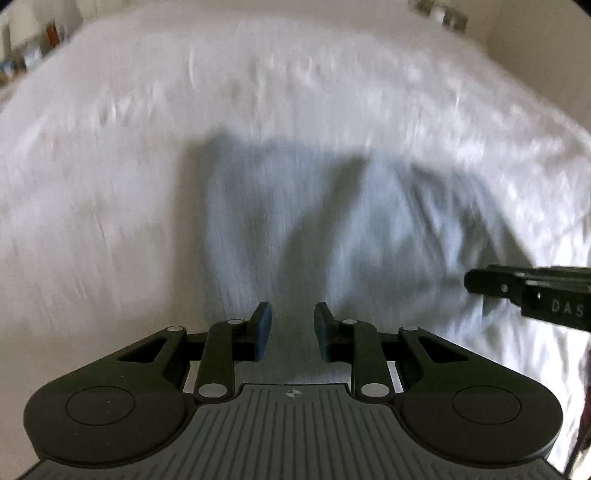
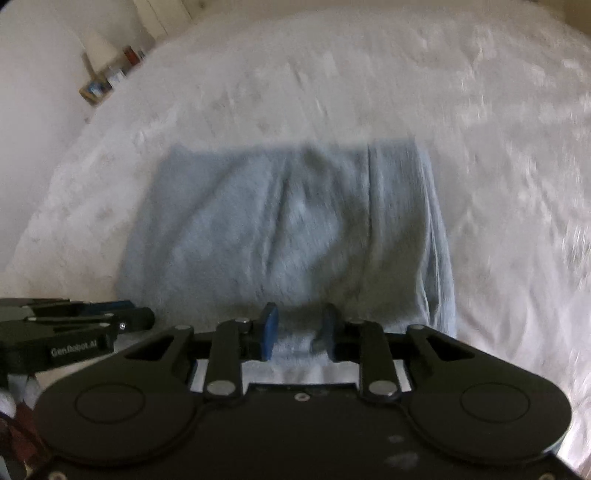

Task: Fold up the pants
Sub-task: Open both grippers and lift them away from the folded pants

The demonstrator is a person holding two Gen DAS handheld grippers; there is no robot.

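Light blue pants [image 1: 314,221] lie folded into a rough rectangle on a white bed [image 1: 110,166]; both views are motion-blurred. My left gripper [image 1: 293,330] hovers over the pants' near left part, jaws apart, with only cloth below them. My right gripper [image 2: 299,328] is over the near edge of the pants [image 2: 280,221], jaws apart, cloth showing between them. The right gripper also enters the left wrist view [image 1: 524,291] from the right edge. The left gripper shows in the right wrist view [image 2: 74,328] at the left edge.
The wrinkled white bedcover [image 2: 498,166] spreads all around the pants. A shelf with small items [image 2: 107,74] stands by the wall beyond the bed's far left corner. More small objects [image 1: 439,14] sit past the bed's far edge.
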